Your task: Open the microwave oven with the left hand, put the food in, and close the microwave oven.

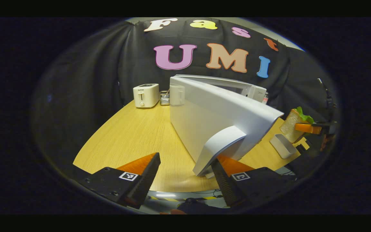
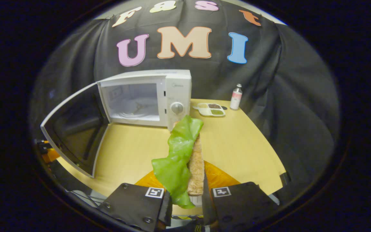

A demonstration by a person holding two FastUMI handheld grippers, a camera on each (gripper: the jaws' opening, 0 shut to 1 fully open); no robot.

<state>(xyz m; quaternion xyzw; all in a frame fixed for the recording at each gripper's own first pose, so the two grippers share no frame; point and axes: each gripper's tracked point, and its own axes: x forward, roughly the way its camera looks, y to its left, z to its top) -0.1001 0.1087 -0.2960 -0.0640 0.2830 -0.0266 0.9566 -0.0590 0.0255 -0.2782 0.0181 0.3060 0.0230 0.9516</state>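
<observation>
The left gripper (image 1: 185, 180) sits low by the near edge of the yellow wooden worktop (image 1: 134, 135), its jaws spread wide with the curved handle of the white microwave oven door (image 1: 219, 129) between them, close to one finger. The door is swung far out, so the white microwave oven (image 2: 147, 96) gapes open, with bare worktop in front. The right gripper (image 2: 187, 201) has its jaws clamped on the sandwich of tan bread and green lettuce (image 2: 185, 158), which stands on edge, pointing long-ways at the oven.
</observation>
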